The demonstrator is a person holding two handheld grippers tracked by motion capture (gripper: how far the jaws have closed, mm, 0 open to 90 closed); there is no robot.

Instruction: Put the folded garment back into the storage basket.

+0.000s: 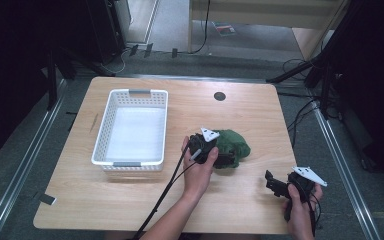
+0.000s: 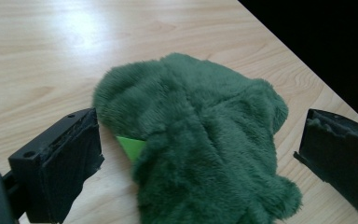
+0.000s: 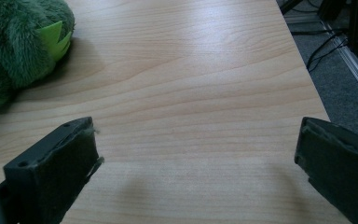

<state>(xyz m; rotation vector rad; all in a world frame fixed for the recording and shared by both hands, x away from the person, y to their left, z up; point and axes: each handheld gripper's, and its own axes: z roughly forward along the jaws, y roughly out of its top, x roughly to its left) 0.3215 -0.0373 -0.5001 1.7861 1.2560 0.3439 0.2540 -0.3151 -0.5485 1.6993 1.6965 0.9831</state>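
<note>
Wooden table (image 1: 130,200), one white basket (image 1: 132,129), one green plush toy (image 1: 232,145), two hand-held grippers, left (image 1: 223,159) and right (image 1: 275,186), both spread wide

Bright overhead glare on table (image 2: 51,42), dark surroundings, soft shadows, mild blur

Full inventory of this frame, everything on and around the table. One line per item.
table: 1, light wood, centre of the high view
basket: 1, white, slotted walls, left half of the table, nothing in it
plush toy: 1, dark green fur with a light green tag or patch, right of the basket, between the left tongs' open jaws
cable port: 1, dark, round, far edge of the table
stand legs and cables: several, black, on the floor at far right
left tongs: 1, black, open around the toy
right tongs: 1, black, open over bare table near the front right corner
hands: 2, one on each tongs
</note>
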